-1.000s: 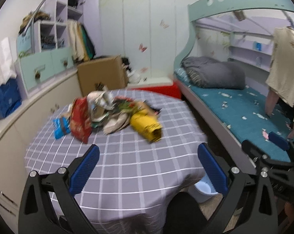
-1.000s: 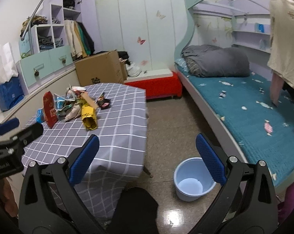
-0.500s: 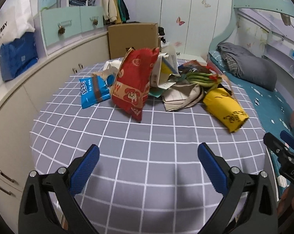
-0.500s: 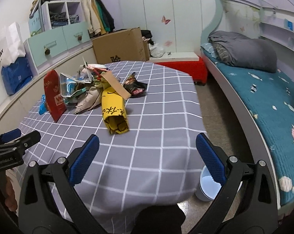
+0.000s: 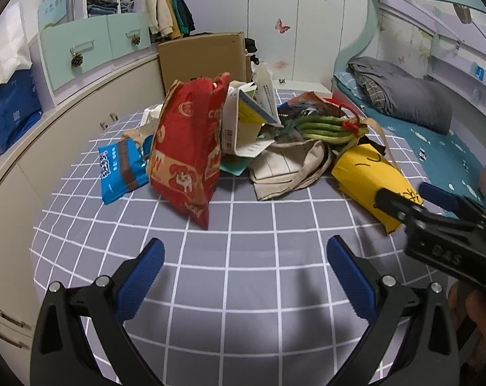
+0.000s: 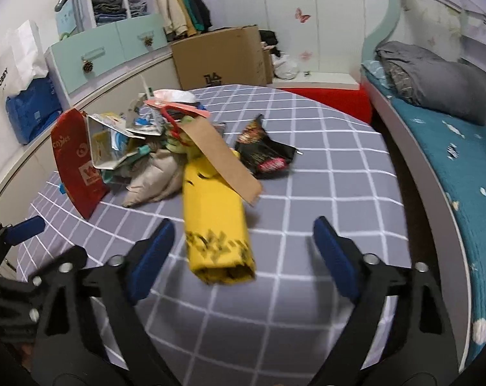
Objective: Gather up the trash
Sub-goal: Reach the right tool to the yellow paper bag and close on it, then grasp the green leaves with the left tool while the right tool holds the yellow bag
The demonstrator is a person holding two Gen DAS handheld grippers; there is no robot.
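Table (image 6: pixel 323 173) | yellow bag (image 6: pixel 217 225) just ahead of right tool (image 6: pixel 243 244); jaws closing, apart

- Lighting: even indoor light, moderately bright, no glare.
- Shadows: soft dark patches on the bench (image 5: pixel 249 276) beneath the left gripper (image 5: pixel 244 265).
- Sharpness: left wrist view crisp; right wrist view motion-blurred, worst on the yellow bag (image 6: pixel 215 222).
- Distortion: strong fisheye bending, black corners.

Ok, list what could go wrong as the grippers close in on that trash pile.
The red bag stands on edge against the pile; a nudge may topple it. The yellow bag lies under the cardboard strip, so lifting it could drag the strip off the table.
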